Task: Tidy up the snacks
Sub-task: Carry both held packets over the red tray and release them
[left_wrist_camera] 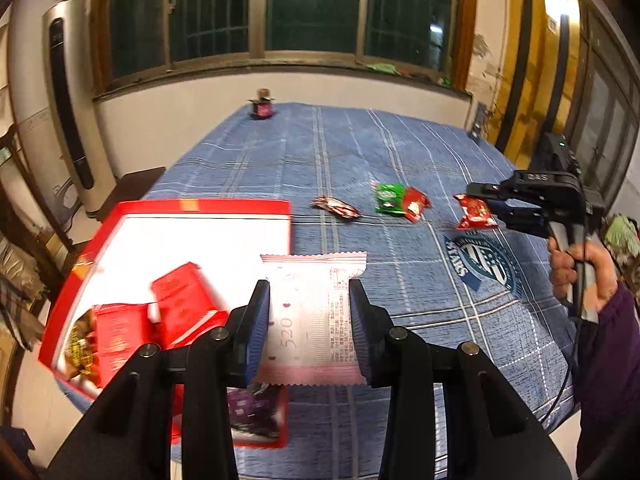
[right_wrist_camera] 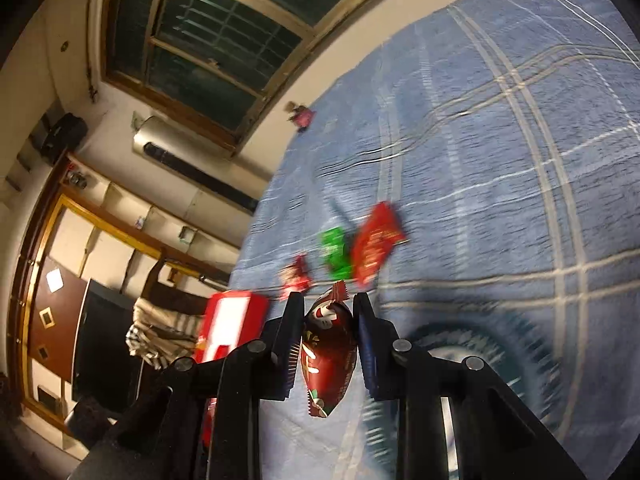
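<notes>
My left gripper (left_wrist_camera: pixel 310 300) is shut on a pink-and-white snack packet (left_wrist_camera: pixel 314 316) and holds it above the right edge of the red snack box (left_wrist_camera: pixel 208 210). The box holds red packets (left_wrist_camera: pixel 184 300), gold-wrapped sweets and a purple one. My right gripper (right_wrist_camera: pixel 326 312) is shut on a dark red snack packet (right_wrist_camera: pixel 328 352), lifted off the blue cloth; it also shows in the left wrist view (left_wrist_camera: pixel 476 212) at the right. On the cloth lie a green packet (left_wrist_camera: pixel 388 198), a red packet (left_wrist_camera: pixel 416 202) and a dark red-silver packet (left_wrist_camera: pixel 336 207).
The blue plaid tablecloth (left_wrist_camera: pixel 400 152) covers the table. A small red jar (left_wrist_camera: pixel 262 106) stands at the far edge. A dark remote-like object (left_wrist_camera: pixel 478 122) lies at the far right corner. The wall and window are behind the table; a standing air conditioner (left_wrist_camera: pixel 64 100) is left.
</notes>
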The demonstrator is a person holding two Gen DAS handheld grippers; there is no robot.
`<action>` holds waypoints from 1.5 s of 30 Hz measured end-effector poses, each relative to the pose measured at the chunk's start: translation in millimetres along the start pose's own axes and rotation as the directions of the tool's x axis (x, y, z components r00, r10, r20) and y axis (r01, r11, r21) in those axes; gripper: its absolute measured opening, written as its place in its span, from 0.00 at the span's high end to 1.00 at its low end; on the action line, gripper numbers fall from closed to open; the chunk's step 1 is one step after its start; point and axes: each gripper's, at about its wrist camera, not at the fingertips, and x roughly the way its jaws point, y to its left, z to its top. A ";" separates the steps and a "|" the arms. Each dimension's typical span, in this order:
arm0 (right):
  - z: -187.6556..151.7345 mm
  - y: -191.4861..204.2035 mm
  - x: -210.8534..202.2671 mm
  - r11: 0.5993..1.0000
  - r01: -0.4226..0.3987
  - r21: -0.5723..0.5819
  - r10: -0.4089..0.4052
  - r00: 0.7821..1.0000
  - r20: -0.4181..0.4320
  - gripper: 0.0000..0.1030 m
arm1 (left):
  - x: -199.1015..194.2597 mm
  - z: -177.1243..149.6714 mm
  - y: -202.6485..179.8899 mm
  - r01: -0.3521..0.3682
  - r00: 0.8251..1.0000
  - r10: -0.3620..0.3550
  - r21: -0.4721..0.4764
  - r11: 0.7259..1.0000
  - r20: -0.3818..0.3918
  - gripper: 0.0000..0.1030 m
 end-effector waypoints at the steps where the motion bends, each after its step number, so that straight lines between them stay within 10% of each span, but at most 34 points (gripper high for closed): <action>1: -3.1 9.6 2.0 1.000 -0.011 -0.008 0.011 1.000 -0.004 0.75 | -2.7 -1.1 4.2 -0.003 1.000 0.003 -0.007 1.000 0.007 0.65; 17: -69.6 179.8 119.1 0.963 -0.209 -0.168 0.177 0.967 -0.184 0.75 | -22.4 -3.4 75.4 -0.148 0.980 0.157 -0.081 0.986 0.125 0.65; 45: -115.0 209.2 222.0 0.960 -0.158 -0.231 0.097 0.962 -0.253 0.72 | 31.7 -23.9 144.8 -0.212 0.976 0.216 -0.163 0.964 0.009 0.64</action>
